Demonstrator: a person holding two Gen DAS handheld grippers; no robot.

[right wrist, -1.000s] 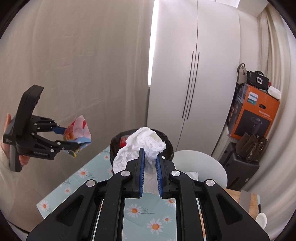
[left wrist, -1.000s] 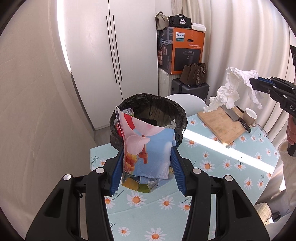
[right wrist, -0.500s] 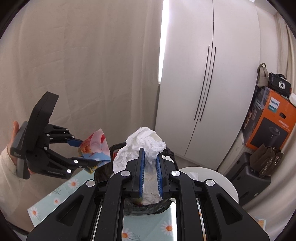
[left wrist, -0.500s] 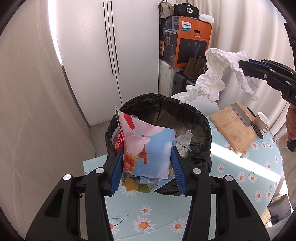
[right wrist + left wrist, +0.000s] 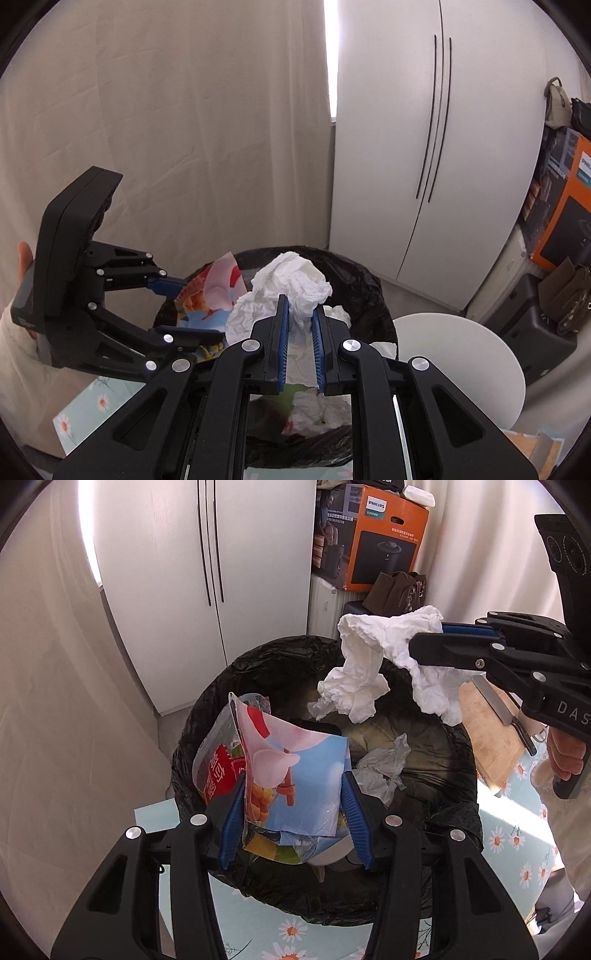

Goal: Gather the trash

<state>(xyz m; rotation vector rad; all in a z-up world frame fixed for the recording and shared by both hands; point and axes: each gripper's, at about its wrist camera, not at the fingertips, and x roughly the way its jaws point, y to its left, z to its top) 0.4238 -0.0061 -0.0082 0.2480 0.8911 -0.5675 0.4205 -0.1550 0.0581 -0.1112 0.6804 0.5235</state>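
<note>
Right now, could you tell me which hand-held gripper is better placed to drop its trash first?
Probably the right hand-held gripper: its crumpled tissue hangs over the middle of the bin. The left hand-held gripper holds its snack wrapper nearer the rim.

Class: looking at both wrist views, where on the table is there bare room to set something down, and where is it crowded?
Bare tablecloth lies between the bin and the cutting board, and in front of the bin. Crowded: over the bin mouth, where the left gripper holds a snack bag and the right gripper a tissue.
</note>
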